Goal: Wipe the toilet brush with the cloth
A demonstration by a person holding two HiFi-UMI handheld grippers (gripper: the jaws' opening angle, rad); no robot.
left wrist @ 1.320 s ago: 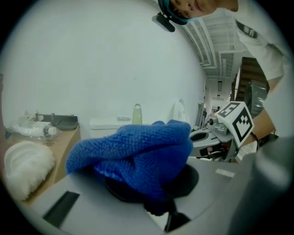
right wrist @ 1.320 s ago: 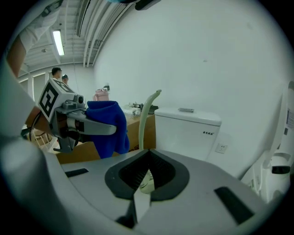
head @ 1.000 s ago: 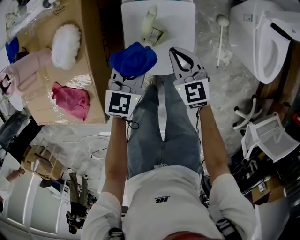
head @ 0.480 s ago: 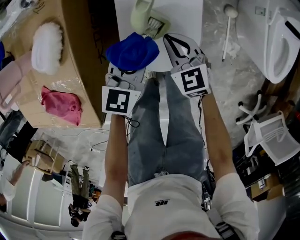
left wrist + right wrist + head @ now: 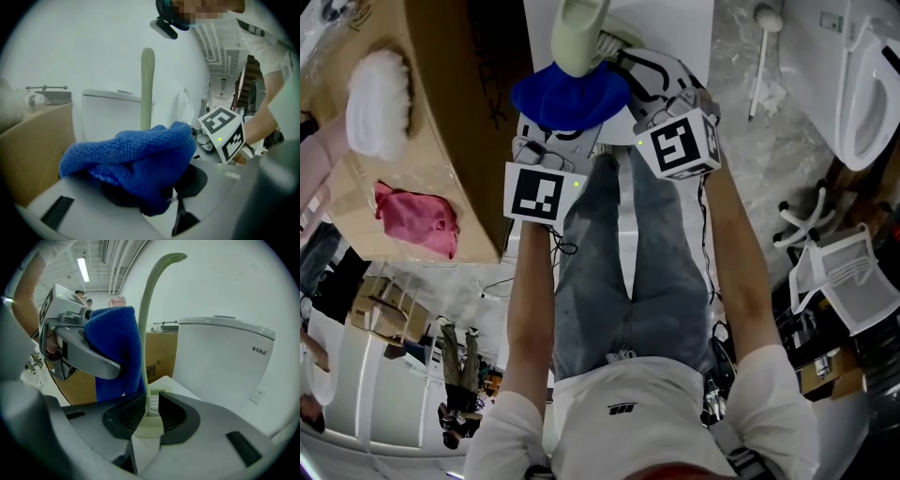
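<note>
Right gripper view: jaws opening around the toilet brush, cloth close beside it.
The right gripper's (image 5: 150,414) ribbed pads (image 5: 125,416) are spreading, with the white bristles of the pale green toilet brush (image 5: 143,329) upright between them and its handle curving up overhead. Just left of them the left gripper (image 5: 154,194) is parting its jaws too, and the blue cloth (image 5: 133,152) lies bunched over and between them, right beside the handle. Beyond stand a white toilet (image 5: 220,357) and a cardboard box (image 5: 161,357).
</note>
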